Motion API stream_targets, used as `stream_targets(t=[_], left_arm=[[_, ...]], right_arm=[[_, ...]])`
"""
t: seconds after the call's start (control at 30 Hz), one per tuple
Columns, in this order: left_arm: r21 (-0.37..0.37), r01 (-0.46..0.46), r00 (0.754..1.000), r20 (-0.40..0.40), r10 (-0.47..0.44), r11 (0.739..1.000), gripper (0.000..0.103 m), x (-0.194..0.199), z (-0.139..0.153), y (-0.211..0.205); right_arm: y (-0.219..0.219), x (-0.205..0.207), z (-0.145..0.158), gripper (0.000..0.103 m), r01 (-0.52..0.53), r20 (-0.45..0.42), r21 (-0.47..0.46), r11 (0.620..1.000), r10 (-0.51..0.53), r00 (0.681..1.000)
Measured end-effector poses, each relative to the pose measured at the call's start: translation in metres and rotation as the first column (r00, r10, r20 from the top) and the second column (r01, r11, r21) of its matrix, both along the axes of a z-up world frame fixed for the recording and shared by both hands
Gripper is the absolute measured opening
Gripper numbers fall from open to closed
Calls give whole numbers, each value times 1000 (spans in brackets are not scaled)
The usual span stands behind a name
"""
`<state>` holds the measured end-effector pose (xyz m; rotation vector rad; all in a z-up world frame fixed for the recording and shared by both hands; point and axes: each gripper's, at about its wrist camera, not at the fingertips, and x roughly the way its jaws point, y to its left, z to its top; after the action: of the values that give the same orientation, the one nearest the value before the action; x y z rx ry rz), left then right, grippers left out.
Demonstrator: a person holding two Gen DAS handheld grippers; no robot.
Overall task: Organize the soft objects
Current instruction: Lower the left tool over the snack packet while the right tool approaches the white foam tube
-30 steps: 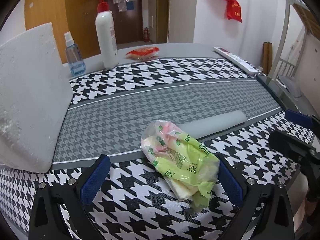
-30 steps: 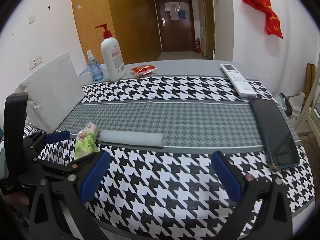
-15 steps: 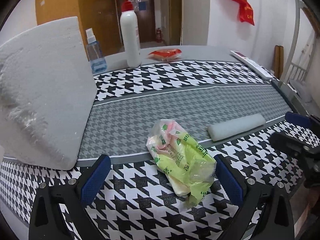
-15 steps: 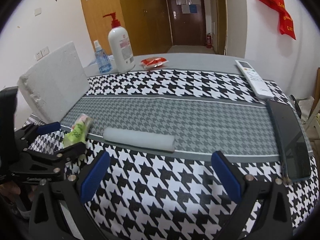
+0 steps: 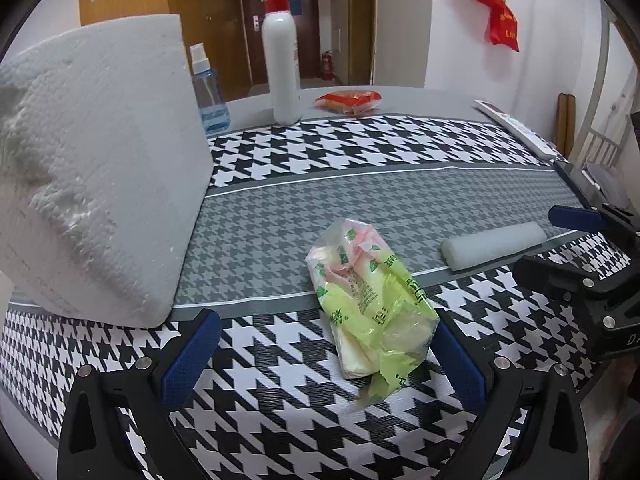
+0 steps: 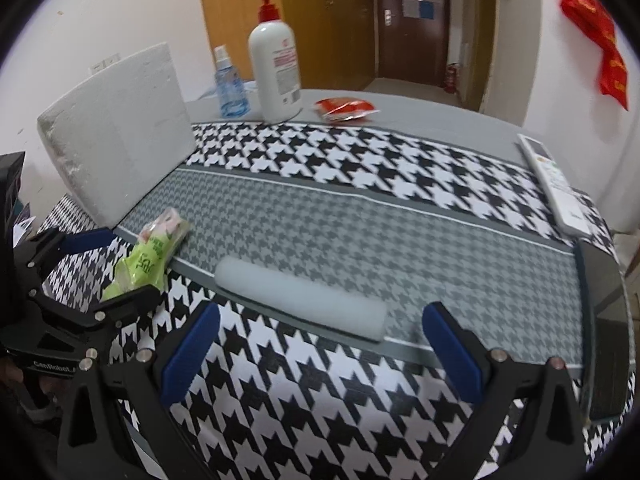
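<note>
1. Tissue pack (image 5: 370, 300), crinkly green and pink plastic, lies on the tablecloth (image 5: 300, 400), a flat cloth of black-and-white houndstooth with a finer grey band down the middle.
2. Left gripper (image 5: 326, 354) hovers low with its blue-padded jaws spread wide and holding nothing; the pack's crumpled near end sits between them, close to the right-hand pad, and I can't tell if it touches.
3. Foam roll (image 6: 300, 298), a soft white cylinder, lies across the seam between grey band and bold checks, just beyond the right gripper (image 6: 320, 352).
4. Right gripper's jaws gape too, empty, with the roll lying ahead of the gap, apart from both pads.
5. Foam block (image 5: 96, 168), a thick, pebbly white slab with a dented corner, stands tilted at the left side of the table.
6. Far back: a smooth white pump bottle (image 5: 282, 68) with a red top, upright, a small clear blue spray bottle (image 5: 208, 92) beside it, and a shiny red packet (image 5: 348, 100) lying flat.
7. Remote control (image 6: 554, 184), long and white, rests near the right edge.
</note>
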<state>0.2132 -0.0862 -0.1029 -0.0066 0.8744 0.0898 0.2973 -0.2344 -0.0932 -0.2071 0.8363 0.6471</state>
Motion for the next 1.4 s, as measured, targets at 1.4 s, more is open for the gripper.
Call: stream_targets(t=[1.4], left_arm=[[-47, -26, 1000, -10, 26, 999, 102, -15, 1, 16]], right_arm=[[1, -45, 8, 102, -216, -106, 35, 976, 219, 970]])
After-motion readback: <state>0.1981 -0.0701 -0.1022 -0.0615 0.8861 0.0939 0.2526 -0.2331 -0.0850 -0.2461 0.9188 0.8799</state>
